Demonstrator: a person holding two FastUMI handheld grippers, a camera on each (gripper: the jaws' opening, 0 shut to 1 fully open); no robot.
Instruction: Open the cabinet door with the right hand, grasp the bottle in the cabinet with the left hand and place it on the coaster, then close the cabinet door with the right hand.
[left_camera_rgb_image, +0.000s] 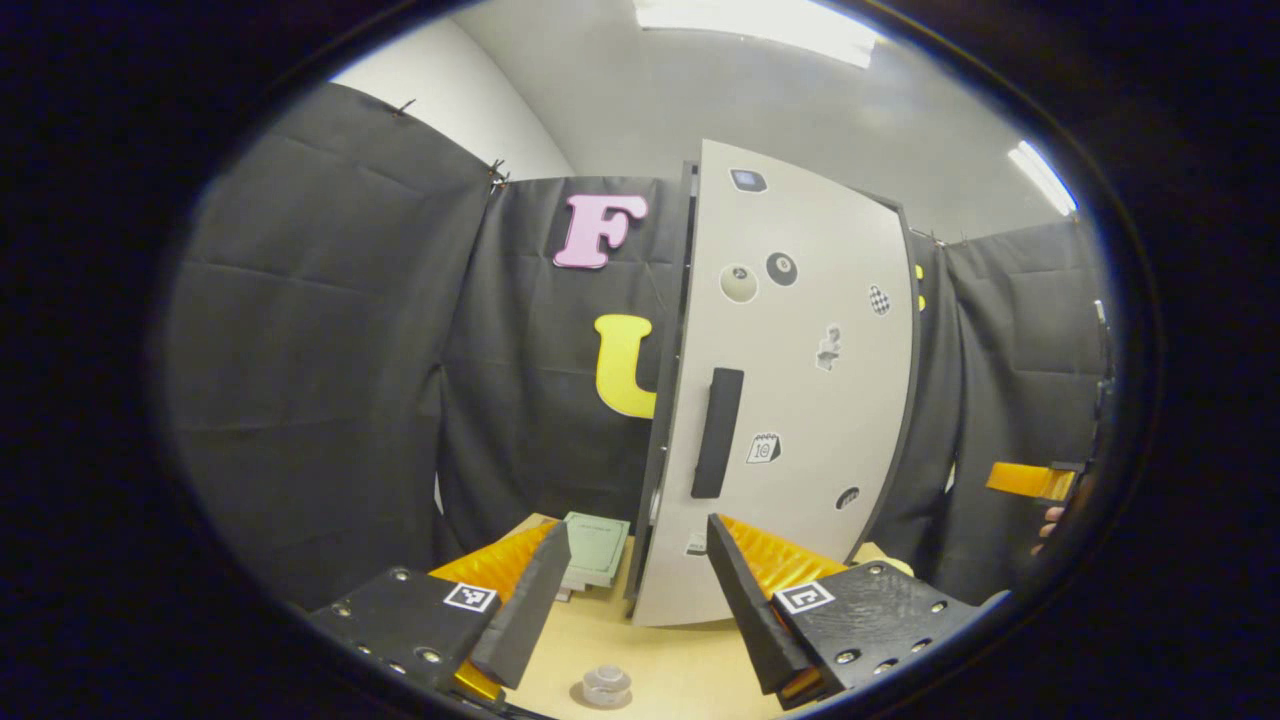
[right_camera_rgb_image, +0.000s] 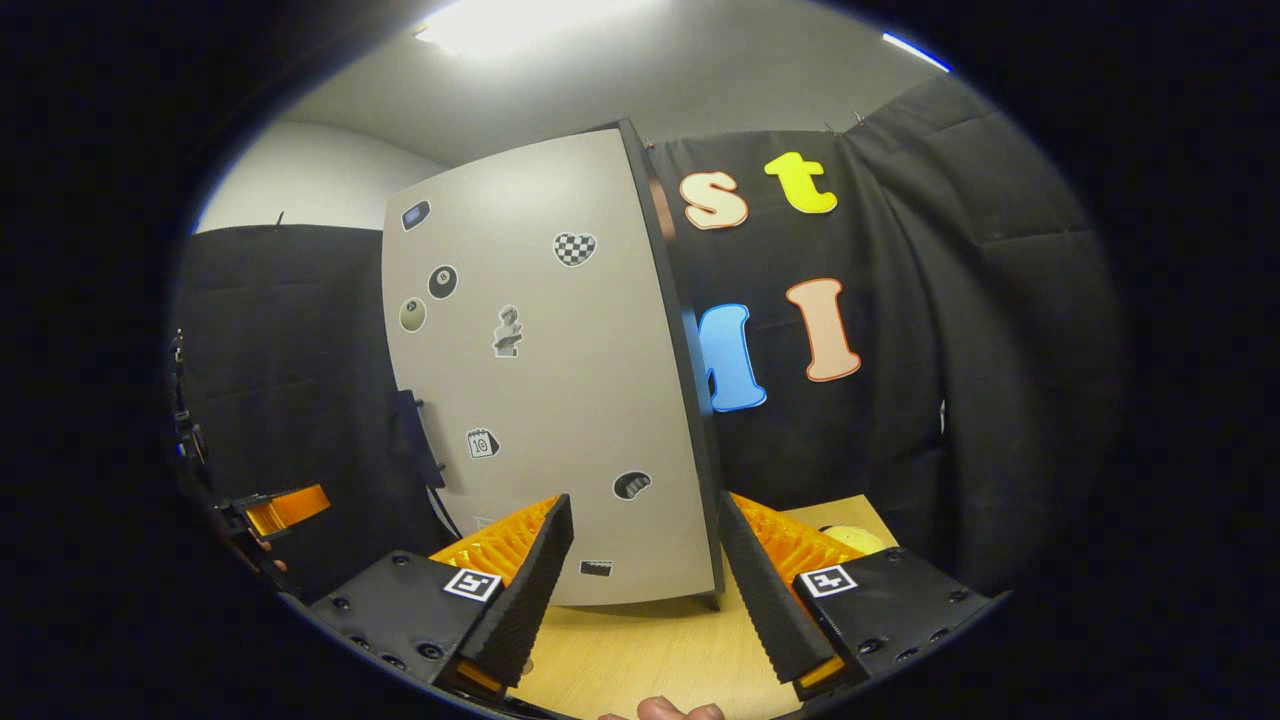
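Table (left_camera_rgb_image: 690, 660) bears coaster (left_camera_rgb_image: 606, 685) (left gripper view).

We count one cabinet door (left_camera_rgb_image: 800, 380) bearing one dark handle (left_camera_rgb_image: 717, 432) and eight stickers (right_camera_rgb_image: 573, 248). On the surface (left_camera_rgb_image: 660, 660) we see one small clear coaster (left_camera_rgb_image: 606, 685) and one green booklet (left_camera_rgb_image: 598, 545). Two tools show: left (left_camera_rgb_image: 630, 590), right (right_camera_rgb_image: 645, 590).
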